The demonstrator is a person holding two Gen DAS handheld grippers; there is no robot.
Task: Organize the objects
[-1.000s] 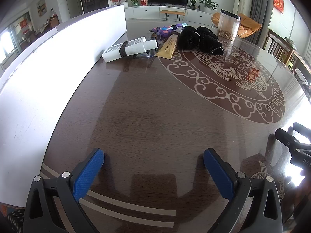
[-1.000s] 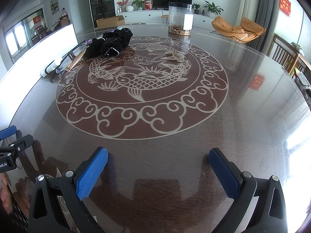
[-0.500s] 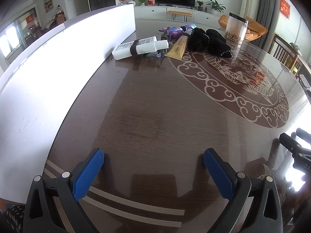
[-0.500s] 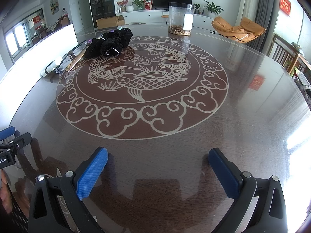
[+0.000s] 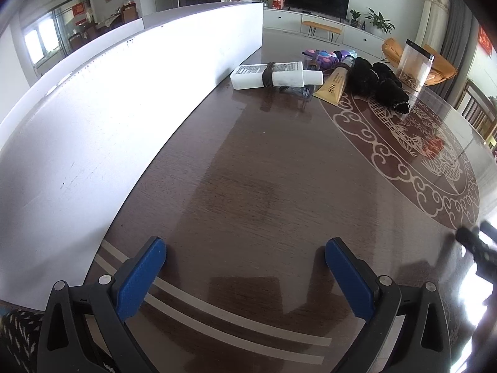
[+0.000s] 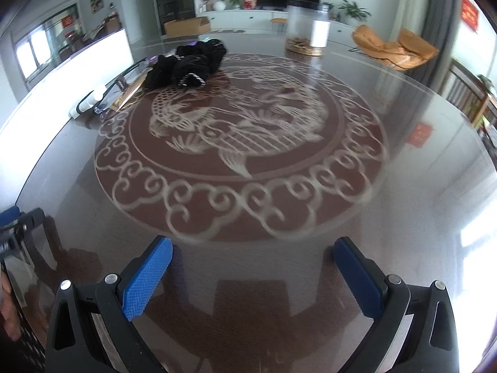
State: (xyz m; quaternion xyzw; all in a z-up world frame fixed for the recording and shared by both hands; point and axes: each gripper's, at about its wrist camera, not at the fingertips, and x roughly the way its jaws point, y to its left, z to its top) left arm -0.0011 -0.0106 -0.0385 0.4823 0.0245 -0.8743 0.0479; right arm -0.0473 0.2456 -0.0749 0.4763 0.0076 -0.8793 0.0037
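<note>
1. Over the table's [image 5: 264, 186] near edge, the left gripper [image 5: 245, 267] and right gripper [image 6: 253, 267] hover with jaws wide apart, empty.
2. Toward the far edge lie a white bottle [image 5: 270, 75], yellow tube [image 5: 334, 85] and black cloth [image 6: 186, 63], beside a clear jar [image 6: 307, 28].

The table [image 5: 248, 171] is showing dark brown wood grain, with a reddish medallion [image 6: 239, 143] of cream scrollwork around a fish. Beside the medallion, a white bottle [image 5: 268, 75] is wearing a dark brown band, next to a tan-gold tube [image 5: 334, 87], black fabric [image 5: 379, 85] and purple patterned items [image 5: 323, 57]. Gripper pads [image 5: 139, 279] are showing blue on black frames.
</note>
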